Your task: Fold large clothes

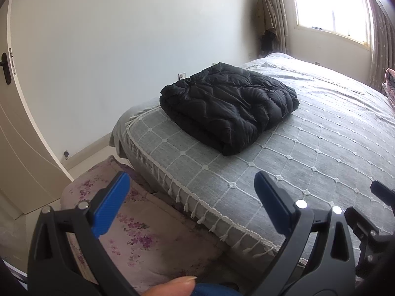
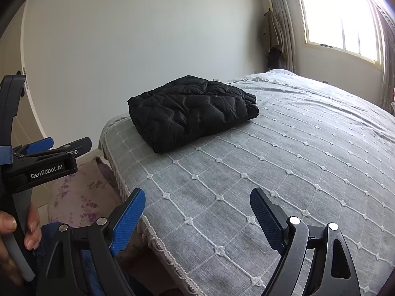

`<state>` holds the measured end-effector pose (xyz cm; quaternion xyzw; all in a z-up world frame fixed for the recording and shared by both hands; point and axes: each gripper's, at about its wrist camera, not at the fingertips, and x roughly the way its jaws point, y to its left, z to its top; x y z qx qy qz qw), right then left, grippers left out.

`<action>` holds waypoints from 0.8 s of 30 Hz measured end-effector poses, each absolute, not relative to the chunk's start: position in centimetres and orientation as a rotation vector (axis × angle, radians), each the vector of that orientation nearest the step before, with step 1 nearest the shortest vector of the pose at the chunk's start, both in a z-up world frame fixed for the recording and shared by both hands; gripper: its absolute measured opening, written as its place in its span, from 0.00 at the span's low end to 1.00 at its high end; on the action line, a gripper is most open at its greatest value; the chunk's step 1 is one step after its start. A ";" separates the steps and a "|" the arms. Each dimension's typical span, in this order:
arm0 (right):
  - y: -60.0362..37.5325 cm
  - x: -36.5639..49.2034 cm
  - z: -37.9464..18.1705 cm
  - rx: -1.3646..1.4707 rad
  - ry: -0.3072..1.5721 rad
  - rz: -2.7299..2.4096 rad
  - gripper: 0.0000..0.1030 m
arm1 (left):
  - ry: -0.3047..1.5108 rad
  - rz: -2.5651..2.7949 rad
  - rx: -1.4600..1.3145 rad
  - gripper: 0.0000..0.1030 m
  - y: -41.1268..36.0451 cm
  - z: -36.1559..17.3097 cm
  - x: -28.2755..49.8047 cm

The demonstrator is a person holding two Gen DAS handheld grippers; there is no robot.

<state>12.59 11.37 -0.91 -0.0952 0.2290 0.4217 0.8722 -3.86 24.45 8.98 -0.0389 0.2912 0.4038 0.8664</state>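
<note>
Black quilted jacket (image 1: 228,108): lay folded into a thick, squarish bundle, layers stacked, a rounded fold edge facing the cameras.
Where it lay: on the bed (image 1: 321,162), near the bed's foot corner on the wall side, well apart from both grippers.
Bed cover: grey, crossed with a white diamond grid and edged with a tasselled fringe (image 1: 197,212); the cover around the jacket was bare cloth.
Left gripper (image 1: 190,197): blue pads spread wide, nothing between them; it hung over the bed's near edge, short of the jacket.
Right gripper (image 2: 197,212): likewise spread wide and empty, above the cover near the bed's front edge.
Left gripper seen from the right wrist (image 2: 49,157): off the bed's side, held by a hand (image 2: 14,234) on its grip.
Beside the bed: a floral cushion (image 1: 138,231) below the bed's fringe.
Beyond the bed: a window (image 1: 330,5) with curtains past its far end; a door (image 1: 14,128) off its foot side.
Step in hand: judging by the compact bundle and both tools clear of it, the folding looked finished, or at the last check.
Next move: if anything remained, it would call for reaching forward across the bed and pressing the puffy layers flat, since such padding tends to spring open.
</note>
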 end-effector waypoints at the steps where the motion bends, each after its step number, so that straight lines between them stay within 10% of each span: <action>1: 11.4 12.6 -0.9 -0.198 0.479 0.881 0.85 | 0.610 0.844 -0.080 0.97 24.5 9.0 -3.8; 24: 11.5 12.7 -1.0 -0.199 0.483 0.877 0.85 | 0.615 0.839 -0.061 0.97 24.5 9.0 -3.5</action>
